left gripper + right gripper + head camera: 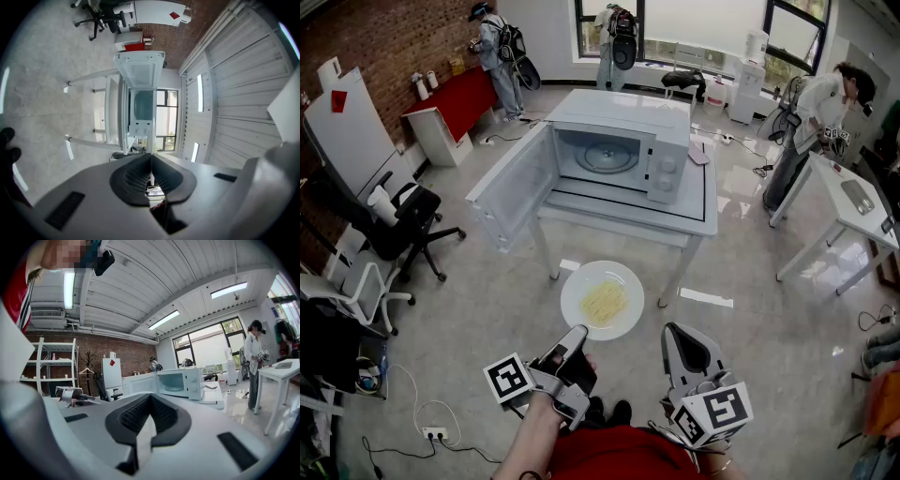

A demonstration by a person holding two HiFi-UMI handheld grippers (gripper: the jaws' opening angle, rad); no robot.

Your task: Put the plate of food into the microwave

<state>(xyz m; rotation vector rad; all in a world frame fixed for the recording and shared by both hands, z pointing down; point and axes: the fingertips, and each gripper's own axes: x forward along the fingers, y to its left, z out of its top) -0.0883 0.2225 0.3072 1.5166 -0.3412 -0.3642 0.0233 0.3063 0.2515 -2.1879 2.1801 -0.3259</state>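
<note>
My left claw [577,336] clamped on near rim of plate [577,286]. Yellow food [605,302] on it. Plate juts ahead of claw, in air above floor.
My right claw [673,333] pressed together, empty, just right of plate, not touching.
Microwave [666,131] well ahead of both claws, on table [708,211]. Door [511,192] wide open, cavity empty.
I judge pickup done. Left to do: carry forward, slide plate in, let go.

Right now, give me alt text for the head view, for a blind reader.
Seen from above, the left gripper holds a white plate of yellow noodles by its rim, above the floor in front of a table bearing a microwave with its door open. The right gripper is shut beside the plate, not touching it.
</note>
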